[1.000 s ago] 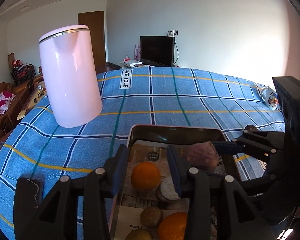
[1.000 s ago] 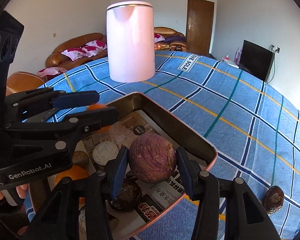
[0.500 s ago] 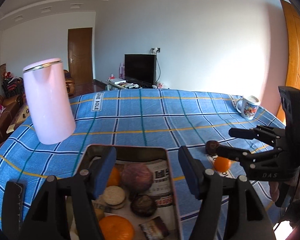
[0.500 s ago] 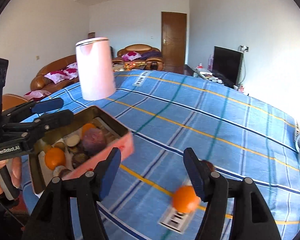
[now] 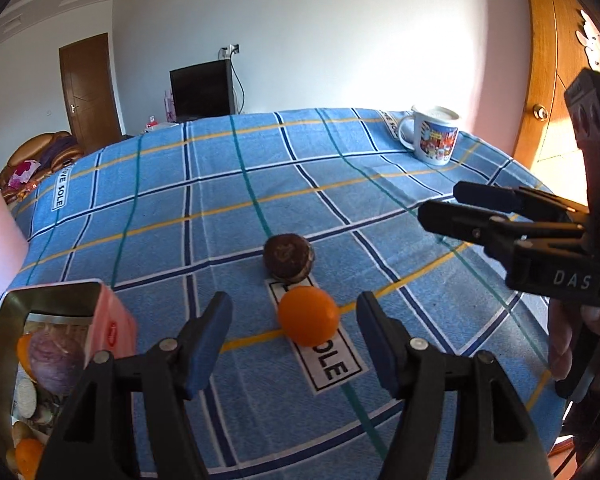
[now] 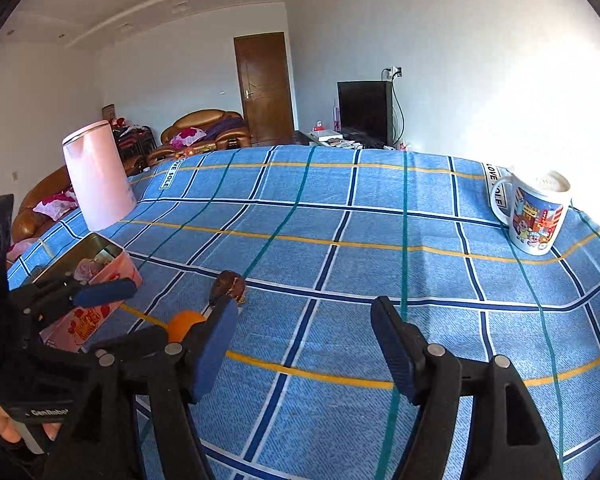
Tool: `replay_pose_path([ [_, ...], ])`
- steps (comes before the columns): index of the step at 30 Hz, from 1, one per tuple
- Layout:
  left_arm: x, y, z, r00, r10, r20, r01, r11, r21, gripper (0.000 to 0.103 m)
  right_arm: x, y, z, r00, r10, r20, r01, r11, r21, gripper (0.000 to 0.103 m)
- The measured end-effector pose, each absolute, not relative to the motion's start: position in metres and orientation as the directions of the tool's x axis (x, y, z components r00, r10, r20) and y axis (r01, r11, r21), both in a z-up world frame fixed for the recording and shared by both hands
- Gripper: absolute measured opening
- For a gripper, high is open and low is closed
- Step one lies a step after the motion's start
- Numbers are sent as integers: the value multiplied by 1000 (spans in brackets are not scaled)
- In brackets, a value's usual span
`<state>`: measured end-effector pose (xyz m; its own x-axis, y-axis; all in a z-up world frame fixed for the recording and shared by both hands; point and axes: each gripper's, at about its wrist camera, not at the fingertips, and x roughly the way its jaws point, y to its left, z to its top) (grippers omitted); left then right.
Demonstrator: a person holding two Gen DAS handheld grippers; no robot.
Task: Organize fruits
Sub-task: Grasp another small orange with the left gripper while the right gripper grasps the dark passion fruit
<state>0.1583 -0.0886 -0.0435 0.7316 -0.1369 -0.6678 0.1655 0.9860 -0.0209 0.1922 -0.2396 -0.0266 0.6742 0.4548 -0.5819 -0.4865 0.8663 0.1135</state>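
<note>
Orange (image 5: pixel 308 315): lay on the blue plaid tablecloth (image 5: pixel 204 200), on a white strip printed "SOLE", just ahead of the left gripper (image 5: pixel 293 340) and in line with the gap between its fingers — nothing touched it.
Brown round fruit (image 5: pixel 288 256): sat just beyond the orange, close to it, on the same cloth; in the right wrist view it showed at (image 6: pixel 229 285), past the tip of the right gripper's left finger.
Tin (image 5: pixel 56 320): a pink-walled metal box stood at the left edge of the tabletop, holding a purple round fruit (image 5: pixel 54 360), orange fruits and pale round pieces on printed paper.
Left gripper: jaws stood apart and empty, pointed down at the cloth; they had just been opening, with nothing between them.
Right gripper (image 6: pixel 304 344): jaws stood apart over bare cloth, holding nothing — they had just been opening further; in the left wrist view it reached in from the right, above the tabletop, with a hand (image 5: pixel 568 344) behind it.
Mug (image 6: pixel 534 216): a picture-printed white mug stood upright near the far right edge of the tabletop, well apart from the fruits.
Pink container (image 6: pixel 98 180): a tall, smooth pink vessel stood upright at the far left, beyond the tin.
</note>
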Motion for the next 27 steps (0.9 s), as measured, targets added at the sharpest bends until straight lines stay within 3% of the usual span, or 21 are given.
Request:
replay_pose_path([
  [6, 177, -100, -50, 690, -143, -709, 187, 982, -16, 63, 193, -255, -25, 682, 458, -570, -475, 870, 132, 73],
  [11, 184, -91, -59, 633, -202, -747, 206, 975, -90, 40, 194, -251, -25, 677, 464, -571, -480, 867, 135, 73],
  [19, 174, -55, -48, 713, -143, -686, 119, 990, -82, 40, 205, -222, -22, 638, 484, -599, -507, 849, 146, 73],
  [27, 170, -30, -41, 760, -111, -640, 57, 993, -104, 40, 230, -170, -38, 555, 468, -688, -529, 837, 143, 69],
])
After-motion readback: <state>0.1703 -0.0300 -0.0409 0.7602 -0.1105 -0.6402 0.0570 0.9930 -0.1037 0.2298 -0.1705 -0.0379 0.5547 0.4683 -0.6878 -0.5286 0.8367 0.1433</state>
